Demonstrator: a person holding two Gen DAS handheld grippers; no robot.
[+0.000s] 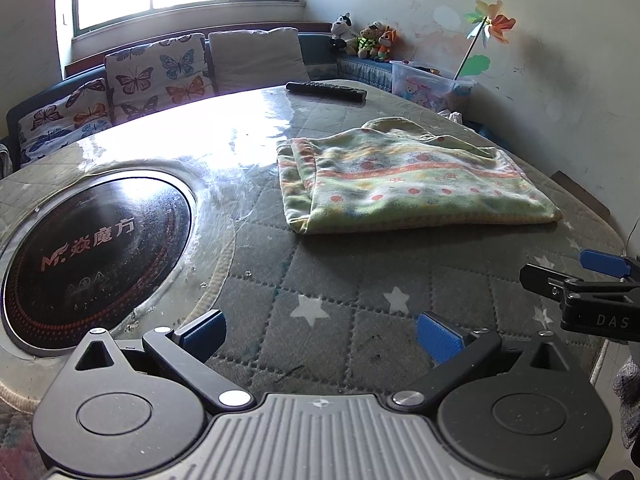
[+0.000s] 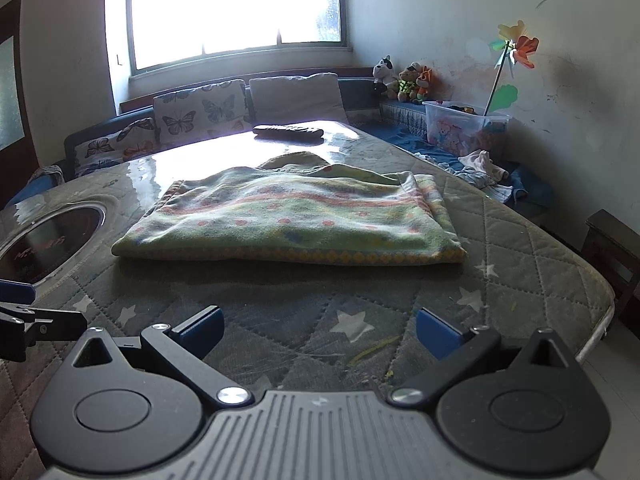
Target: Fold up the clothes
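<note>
A green patterned garment (image 1: 404,180) with orange and yellow bands lies folded into a rectangle on the quilted table (image 1: 340,280). It also shows in the right wrist view (image 2: 296,220), lying flat ahead of the fingers. My left gripper (image 1: 320,334) is open and empty, held above the table's near edge, short of the garment. My right gripper (image 2: 319,330) is open and empty, also short of the garment. The right gripper shows at the right edge of the left wrist view (image 1: 592,280). The left gripper shows at the left edge of the right wrist view (image 2: 24,312).
A round black cooktop (image 1: 96,256) is set into the table at the left. A remote control (image 1: 326,91) lies at the table's far edge. A sofa with butterfly cushions (image 1: 156,72), plush toys (image 1: 368,38) and a plastic toy bin (image 1: 428,84) stand behind.
</note>
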